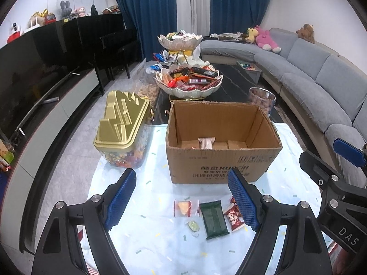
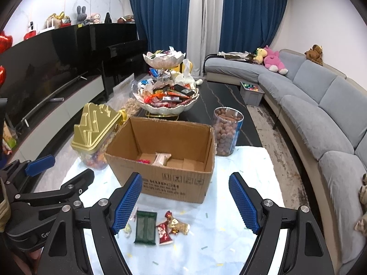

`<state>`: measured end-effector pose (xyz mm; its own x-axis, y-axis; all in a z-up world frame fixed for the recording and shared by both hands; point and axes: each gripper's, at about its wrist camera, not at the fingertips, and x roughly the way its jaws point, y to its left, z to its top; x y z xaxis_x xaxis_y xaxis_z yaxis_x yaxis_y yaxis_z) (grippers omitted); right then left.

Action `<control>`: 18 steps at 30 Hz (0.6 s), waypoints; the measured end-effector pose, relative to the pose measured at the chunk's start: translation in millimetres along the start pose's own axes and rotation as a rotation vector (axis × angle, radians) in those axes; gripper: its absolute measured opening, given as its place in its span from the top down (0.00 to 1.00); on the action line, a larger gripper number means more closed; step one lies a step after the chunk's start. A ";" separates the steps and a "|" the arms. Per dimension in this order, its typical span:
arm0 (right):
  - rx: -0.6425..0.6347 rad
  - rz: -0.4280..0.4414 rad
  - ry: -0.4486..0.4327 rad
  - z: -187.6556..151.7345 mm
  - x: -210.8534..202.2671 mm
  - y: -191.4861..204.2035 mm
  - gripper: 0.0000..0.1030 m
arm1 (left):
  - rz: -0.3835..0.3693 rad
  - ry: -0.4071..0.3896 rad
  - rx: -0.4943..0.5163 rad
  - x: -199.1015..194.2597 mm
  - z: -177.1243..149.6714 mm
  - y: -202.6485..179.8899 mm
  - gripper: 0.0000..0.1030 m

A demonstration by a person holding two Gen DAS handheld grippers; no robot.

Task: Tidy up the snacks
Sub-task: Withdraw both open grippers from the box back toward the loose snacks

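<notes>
1. Sitting straight ahead of both tongs, the open brown cardboard box [image 1: 223,158] with printed sides rests on the pale blue cloth [image 1: 158,236] dotted with small coloured flecks; a pale wrapped snack [image 1: 206,142] lies on the box floor, and the right view also shows a small red packet [image 2: 144,161] beside it.
2. Standing ahead and to the left of the left tongs [image 1: 183,202], the clear plastic candy tub with a stepped gold lid [image 1: 122,123] is just beside the box's left wall.
3. Beyond the box's far right corner, the clear round jar of brown balls [image 2: 227,134] stands upright.
4. Between the left tongs' blue pads lie a dark green rectangular wrapper [image 1: 214,216], a clear packet holding a yellow-orange piece [image 1: 185,207] to its left, and a small pale green sweet [image 1: 193,225].
5. A red-and-white printed packet [image 1: 234,215] lies against the left tongs' right pad.
6. In the right view, small gold-wrapped sweets [image 2: 180,225] lie between the pads of the right tongs [image 2: 184,202], just right of the red packet.
7. Both tongs are released, jaws spread wide, gripping nothing, hovering above the loose snacks.
</notes>
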<state>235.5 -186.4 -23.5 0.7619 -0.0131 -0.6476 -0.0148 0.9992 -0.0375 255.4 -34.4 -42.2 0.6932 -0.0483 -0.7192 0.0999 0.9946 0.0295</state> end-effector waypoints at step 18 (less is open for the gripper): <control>-0.023 0.004 0.045 -29.3 14.2 4.2 0.24 | -0.015 0.052 -0.015 18.2 -37.3 1.5 0.21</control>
<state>227.3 -183.5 -55.2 0.7320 -0.0117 -0.6812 -0.0328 0.9981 -0.0524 241.5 -30.4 -81.2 0.6535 -0.0589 -0.7546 0.0992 0.9950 0.0082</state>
